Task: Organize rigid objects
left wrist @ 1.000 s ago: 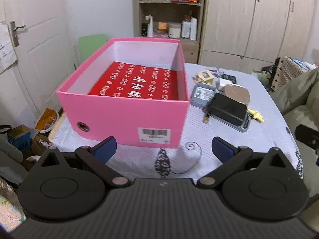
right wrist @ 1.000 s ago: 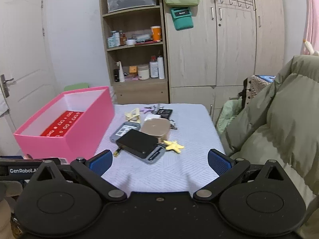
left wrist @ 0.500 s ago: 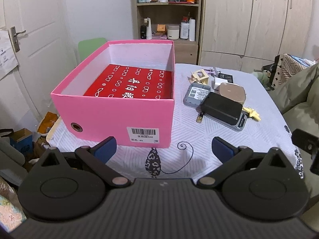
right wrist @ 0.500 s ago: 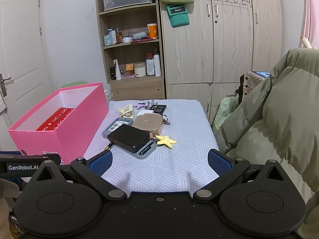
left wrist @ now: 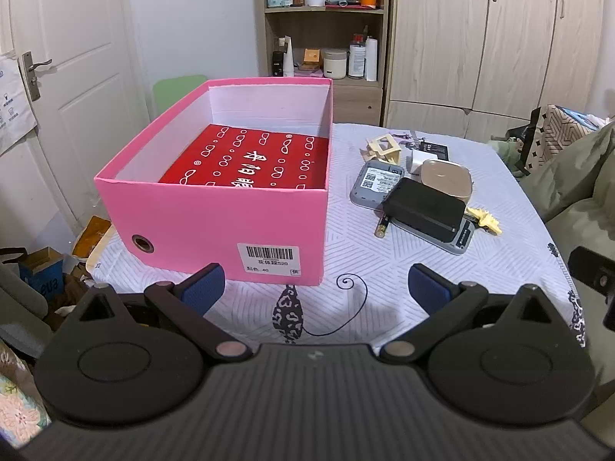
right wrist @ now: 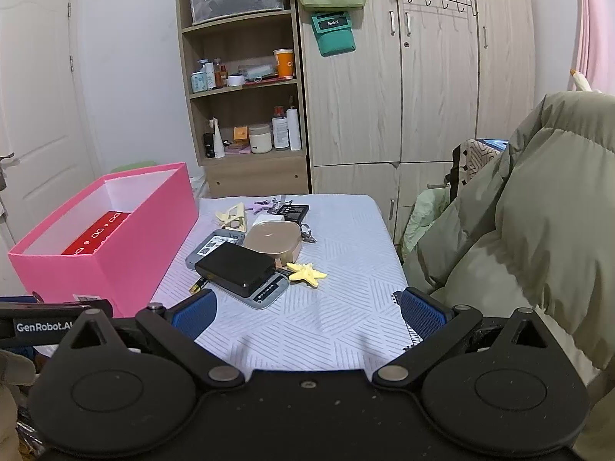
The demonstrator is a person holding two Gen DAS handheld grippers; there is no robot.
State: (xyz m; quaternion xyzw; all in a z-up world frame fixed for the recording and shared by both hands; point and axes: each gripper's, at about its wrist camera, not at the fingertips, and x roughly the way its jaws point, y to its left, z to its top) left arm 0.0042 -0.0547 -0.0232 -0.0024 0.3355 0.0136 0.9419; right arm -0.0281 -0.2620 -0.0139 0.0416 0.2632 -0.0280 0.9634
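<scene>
An open pink box (left wrist: 215,215) (right wrist: 115,253) stands on the left of the table, with a red patterned box (left wrist: 250,163) flat inside. Right of it lies a pile: a black box (left wrist: 424,209) (right wrist: 234,267) on a grey scale (left wrist: 457,240), a grey device (left wrist: 376,184), a gold tin (left wrist: 447,176) (right wrist: 273,240), a yellow starfish (right wrist: 307,273), a battery (left wrist: 382,226), a beige clip (left wrist: 382,148). My left gripper (left wrist: 313,290) is open and empty before the pink box. My right gripper (right wrist: 307,313) is open and empty, short of the pile.
The table carries a white patterned cloth (left wrist: 384,288). An olive padded jacket (right wrist: 519,238) lies at the right edge. A shelf unit (right wrist: 242,107) and wardrobes (right wrist: 423,77) stand behind the table. A door (left wrist: 69,77) and floor clutter (left wrist: 42,272) are at the left.
Both grippers have drawn back from the table, so box and pile look farther away. Nothing on the table has moved. Both stay open.
</scene>
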